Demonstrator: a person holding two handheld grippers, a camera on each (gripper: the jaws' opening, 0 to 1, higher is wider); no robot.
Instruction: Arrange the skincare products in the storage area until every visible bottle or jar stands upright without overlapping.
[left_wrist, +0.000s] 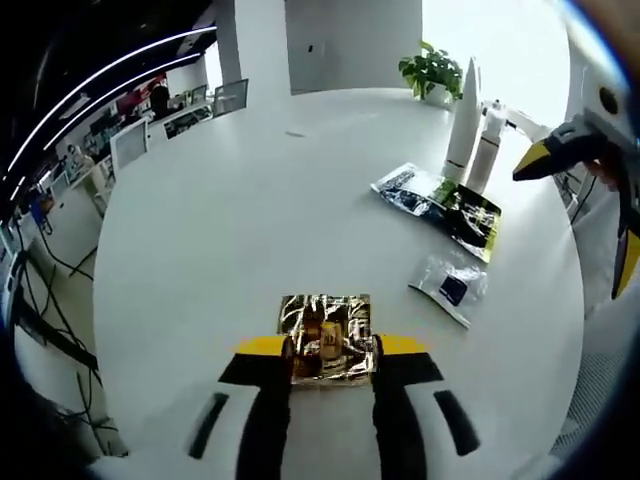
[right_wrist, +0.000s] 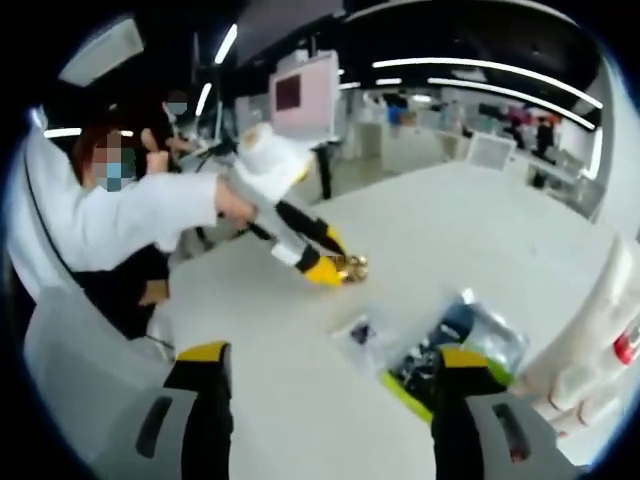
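Beyond left gripper (left_wrist: 330, 350), clamped on gold jar (left_wrist: 326, 335): upright bottles (left_wrist: 472, 135) far right across table (left_wrist: 250, 200), nearer right gripper (right_wrist: 330, 385), jaws wide, empty.

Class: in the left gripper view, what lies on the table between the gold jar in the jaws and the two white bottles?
Two flat packets: a small clear sachet and a dark green-and-yellow packet, between gold jar and white bottles.

text: none legible | labels on pkgs, bottles too blurred

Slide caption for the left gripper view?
Left gripper clamps a gold foil-wrapped item on a white round table; two white bottles stand upright beside sachets.
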